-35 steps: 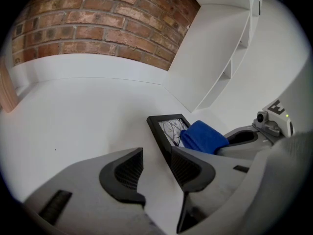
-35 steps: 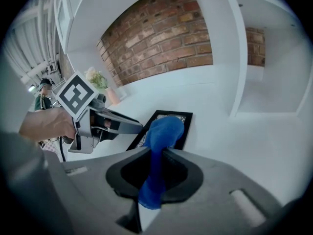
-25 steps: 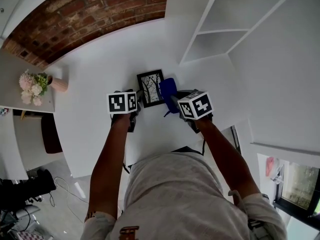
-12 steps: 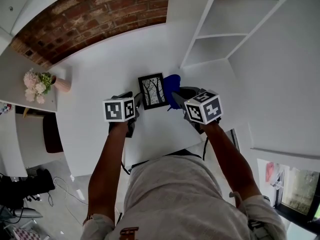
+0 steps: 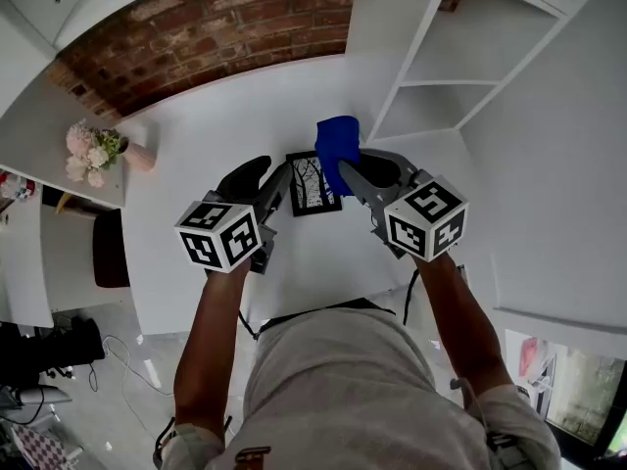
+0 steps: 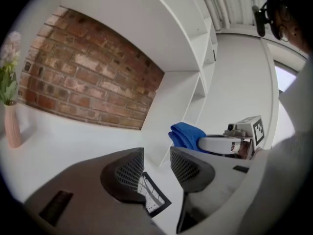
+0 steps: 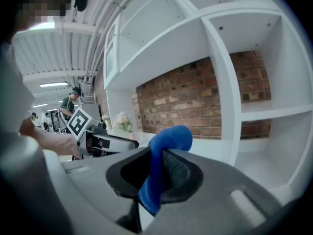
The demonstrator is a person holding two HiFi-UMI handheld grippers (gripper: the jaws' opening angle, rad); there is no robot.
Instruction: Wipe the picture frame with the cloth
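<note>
A small black picture frame (image 5: 313,186) with a tree print lies on the white table (image 5: 216,125). My right gripper (image 5: 347,168) is shut on a folded blue cloth (image 5: 338,143), which hangs over the frame's upper right corner. The right gripper view shows the cloth (image 7: 168,146) pinched between the jaws (image 7: 156,173). My left gripper (image 5: 271,180) hovers at the frame's left edge. In its own view its jaws (image 6: 157,168) stand slightly apart with nothing between them. The frame (image 6: 152,199) shows small below them, and the cloth (image 6: 186,135) lies beyond.
A pink vase of flowers (image 5: 98,153) stands on the table's far left. White open shelves (image 5: 441,67) rise at the back right, next to a brick wall (image 5: 196,27). The person's torso fills the near side.
Both grippers have risen toward the head camera. The right one carried the cloth from beside the frame's right edge to over its top right corner. The left gripper stays by the left edge.
</note>
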